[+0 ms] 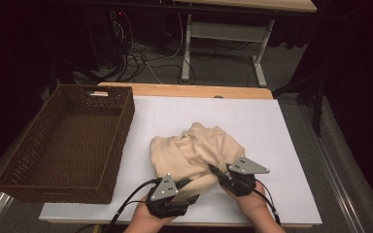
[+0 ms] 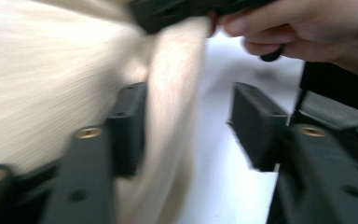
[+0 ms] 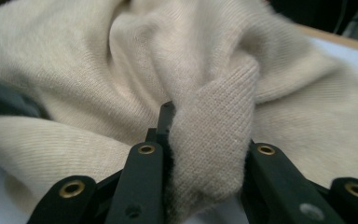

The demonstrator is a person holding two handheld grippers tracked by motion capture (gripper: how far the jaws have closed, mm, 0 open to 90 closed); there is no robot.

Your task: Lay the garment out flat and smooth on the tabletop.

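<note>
One cream sweater (image 1: 196,150) lies bunched at lower centre of our white worktop (image 1: 281,145), nothing in the basket (image 1: 65,141) yet: our right gripper (image 3: 205,154) jaws pinch a fold, while our left gripper (image 2: 186,126) jaws stand half open around loose cloth.

Cream knit sweater (image 1: 196,150) — crumpled on white tabletop.

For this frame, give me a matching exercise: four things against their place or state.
Things:
1. wicker basket
2. cream sweater
3. left gripper
4. right gripper

States:
A. fingers apart, a fold hanging by one finger
B. empty, at the table's left
C. clamped on a fold of knit
D. crumpled on the white sheet

Pairs: 1-B, 2-D, 3-A, 4-C
</note>
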